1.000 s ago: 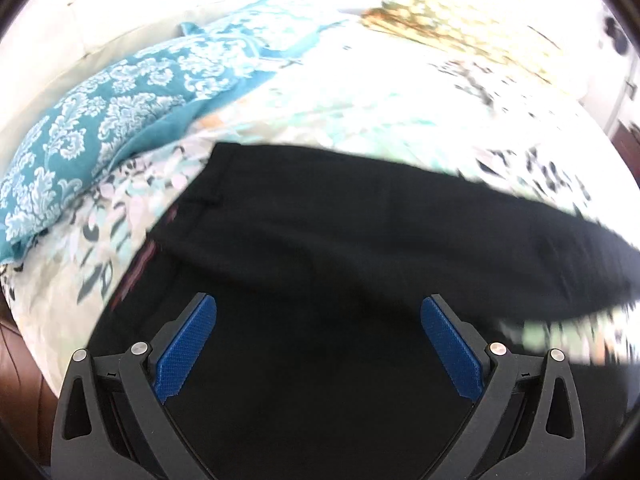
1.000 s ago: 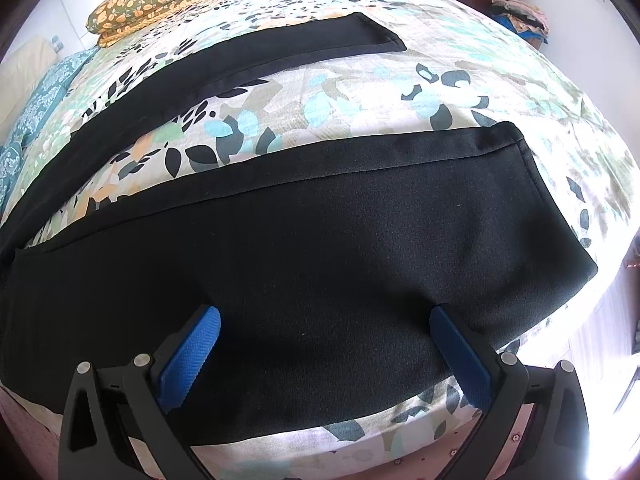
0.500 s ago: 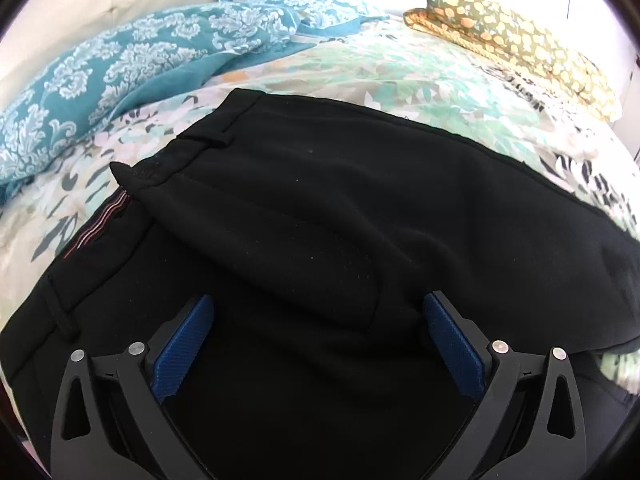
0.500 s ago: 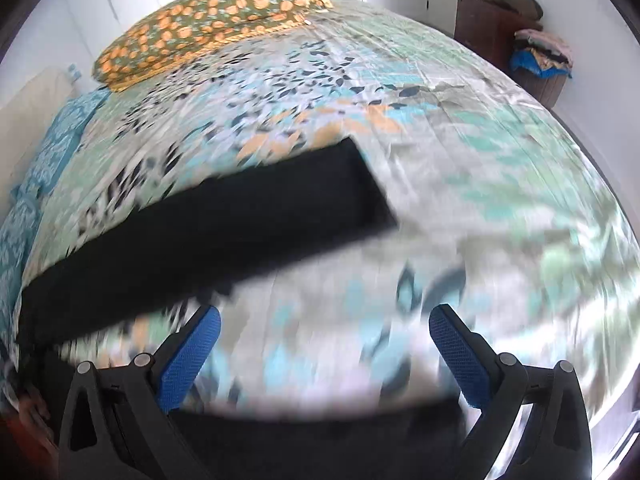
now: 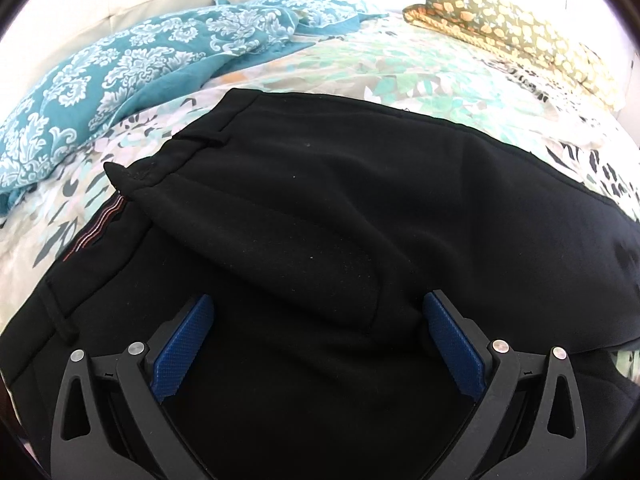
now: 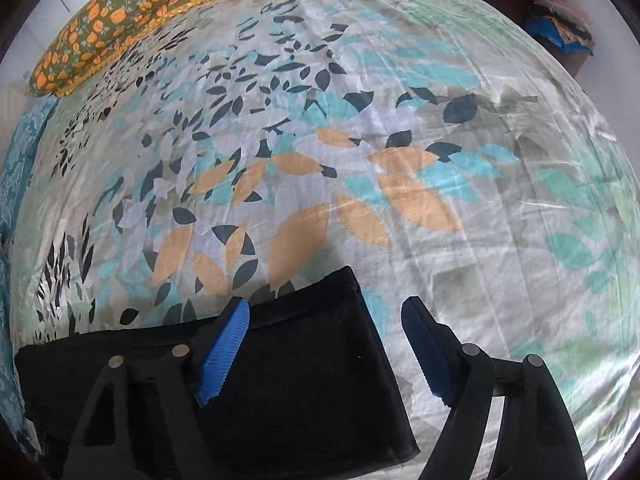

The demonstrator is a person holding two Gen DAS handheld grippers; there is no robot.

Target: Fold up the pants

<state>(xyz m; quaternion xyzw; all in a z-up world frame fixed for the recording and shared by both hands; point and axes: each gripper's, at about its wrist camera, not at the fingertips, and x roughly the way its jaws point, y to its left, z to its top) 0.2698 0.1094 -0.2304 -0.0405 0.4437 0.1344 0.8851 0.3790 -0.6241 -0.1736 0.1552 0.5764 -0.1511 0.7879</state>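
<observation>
- i hold the left hand-held gripper (image 5: 316,344) wide over the pants (image 5: 320,208), folded on the bed (image 5: 400,76) at frame centre, waistband upper left.
- my right hand-held gripper (image 6: 324,344) is closing around the leg hem (image 6: 320,296) at lower centre, pads not yet pressing, ready to lift it for the fold.

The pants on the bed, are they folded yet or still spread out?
Partly folded. The pants have one black layer lying over another near the waistband, and one leg end lies flat on the bedsheet.
</observation>
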